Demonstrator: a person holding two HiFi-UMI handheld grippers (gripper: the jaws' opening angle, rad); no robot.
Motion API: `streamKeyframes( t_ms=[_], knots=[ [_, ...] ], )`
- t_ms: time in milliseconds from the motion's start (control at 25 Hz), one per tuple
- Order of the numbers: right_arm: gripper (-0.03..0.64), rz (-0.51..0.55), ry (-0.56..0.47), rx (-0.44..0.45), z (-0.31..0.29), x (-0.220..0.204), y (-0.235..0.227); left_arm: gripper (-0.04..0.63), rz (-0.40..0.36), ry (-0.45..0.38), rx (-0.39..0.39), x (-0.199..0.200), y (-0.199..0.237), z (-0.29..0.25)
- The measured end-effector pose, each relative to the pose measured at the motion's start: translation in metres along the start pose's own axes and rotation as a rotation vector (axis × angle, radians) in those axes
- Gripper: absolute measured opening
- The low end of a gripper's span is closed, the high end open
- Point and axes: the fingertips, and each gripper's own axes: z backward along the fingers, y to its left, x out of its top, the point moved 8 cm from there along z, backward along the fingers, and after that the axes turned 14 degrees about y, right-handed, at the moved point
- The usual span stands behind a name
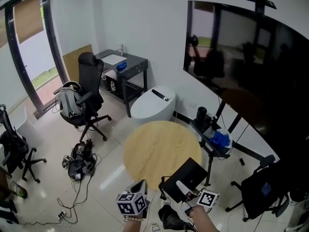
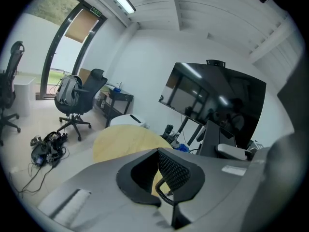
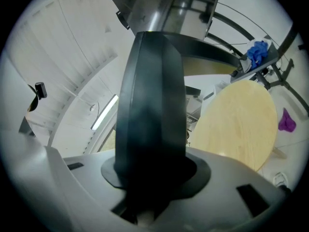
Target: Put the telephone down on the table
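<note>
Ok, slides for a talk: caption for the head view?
Right gripper holds the black telephone at the round wooden table's near edge, not yet down.

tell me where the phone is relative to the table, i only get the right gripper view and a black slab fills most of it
Observer: In the head view the telephone, clamped in the right gripper, overlaps the near rim of the round table. Its height above the top cannot be judged.
Operator: anything on the part of the tabletop i can't see
Observer: No, the head view shows the whole wooden top bare.
Operator: where's the left gripper
Observer: The left gripper is to the left of the telephone by the same near rim, with a gap between them.
</note>
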Motion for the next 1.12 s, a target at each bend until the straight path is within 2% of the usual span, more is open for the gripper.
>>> streamKeyframes(
  t_ms=[320,560,760,960,1120],
  knots=[
    [0.169,0.085,0.249,0.045,-0.066,0.031,-0.050,-0.014,0.044,0.029,0.045,0.024,0.019,-0.036],
    [0.169,0.058,0.408,0.121,-0.136,0.041,-0.092,-0.014,0.103,0.048,0.079,0.035,0.039,-0.061],
    [0.169,0.039,0.556,0.235,-0.190,0.041,-0.121,-0.014,0.139,0.063,0.117,0.041,0.053,-0.072],
    [0.169,-0.004,0.679,0.219,-0.216,0.050,-0.166,-0.014,0.166,0.091,0.127,0.041,0.060,-0.087],
    [0.169,0.012,0.768,0.172,-0.219,0.060,-0.198,-0.014,0.180,0.110,0.125,0.041,0.061,-0.100]
  ],
)
